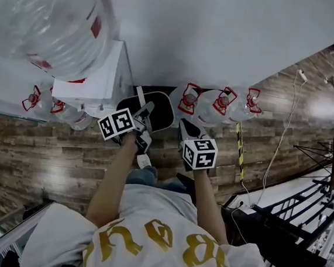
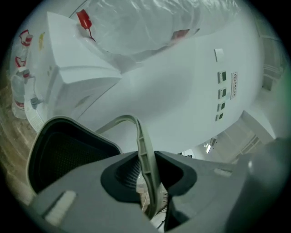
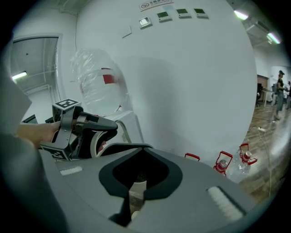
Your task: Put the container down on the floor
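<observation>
A black container [image 1: 157,112] with a pale rim hangs above the wooden floor, close to the white wall. In the left gripper view its dark mesh body [image 2: 63,152] fills the lower left, and its pale curved handle [image 2: 142,141] runs between the jaws. My left gripper [image 1: 147,111] is shut on that handle [image 2: 146,182]. My right gripper [image 1: 186,128] holds the container's right side. In the right gripper view it is shut on a pale strip of the container [image 3: 135,193]. The left gripper [image 3: 77,129] shows there too, above the container's rim [image 3: 125,146].
A white water dispenser [image 1: 95,85] with a big clear bottle [image 1: 49,19] on top stands just left of the container. Several red-handled water bottles [image 1: 216,105] lie on the floor along the wall, others [image 1: 52,108] at the left. A cable [image 1: 281,141] and black racks [image 1: 300,213] are at the right.
</observation>
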{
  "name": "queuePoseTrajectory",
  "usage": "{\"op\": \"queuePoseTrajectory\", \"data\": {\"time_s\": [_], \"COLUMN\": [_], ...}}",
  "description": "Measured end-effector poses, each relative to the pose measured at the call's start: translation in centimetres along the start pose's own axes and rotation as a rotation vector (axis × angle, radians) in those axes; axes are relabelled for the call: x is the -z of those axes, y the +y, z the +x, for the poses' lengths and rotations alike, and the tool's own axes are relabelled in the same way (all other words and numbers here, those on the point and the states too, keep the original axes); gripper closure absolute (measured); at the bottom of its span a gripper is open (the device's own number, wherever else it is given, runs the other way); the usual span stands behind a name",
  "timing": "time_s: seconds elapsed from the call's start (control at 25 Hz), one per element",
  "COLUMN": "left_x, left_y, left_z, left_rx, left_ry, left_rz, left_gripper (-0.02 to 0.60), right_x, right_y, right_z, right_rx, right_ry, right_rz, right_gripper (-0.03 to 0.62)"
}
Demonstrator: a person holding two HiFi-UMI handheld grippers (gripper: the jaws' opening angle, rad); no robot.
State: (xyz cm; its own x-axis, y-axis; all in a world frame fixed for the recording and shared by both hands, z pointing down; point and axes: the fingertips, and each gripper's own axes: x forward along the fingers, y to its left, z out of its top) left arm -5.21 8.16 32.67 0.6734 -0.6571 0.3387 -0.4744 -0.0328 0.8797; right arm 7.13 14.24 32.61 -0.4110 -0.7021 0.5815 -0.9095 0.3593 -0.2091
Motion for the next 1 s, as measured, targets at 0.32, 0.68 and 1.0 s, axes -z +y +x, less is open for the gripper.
{"op": "queuePoseTrajectory", "data": {"time_s": [0.32, 0.68, 1.0], "left_x": [-2.7, -3.5, -3.7], "left_y": [1.4, 2.8, 6.0], "left_z": [3.5, 6.5, 8.7], "left_rx": [-0.006, -0.043, -0.093], "left_ry": [-0.002, 0.017, 0.046], "left_rz": [-0.013, -0.031, -0.052], "left_gripper": [0.488, 0.488, 0.492], "right_x": [-2.4, -2.2, -1.2], "right_y": [-2.1, -3.9, -4.6], "right_z": [2.6, 6.2, 11.2], "right_rx": [0.037, 0.019, -0.031], "right_ry": [-0.021, 0.03, 0.093], "right_rz": [0.001, -0.001, 0.009], "right_gripper": [0.566, 0.566, 0.566]}}
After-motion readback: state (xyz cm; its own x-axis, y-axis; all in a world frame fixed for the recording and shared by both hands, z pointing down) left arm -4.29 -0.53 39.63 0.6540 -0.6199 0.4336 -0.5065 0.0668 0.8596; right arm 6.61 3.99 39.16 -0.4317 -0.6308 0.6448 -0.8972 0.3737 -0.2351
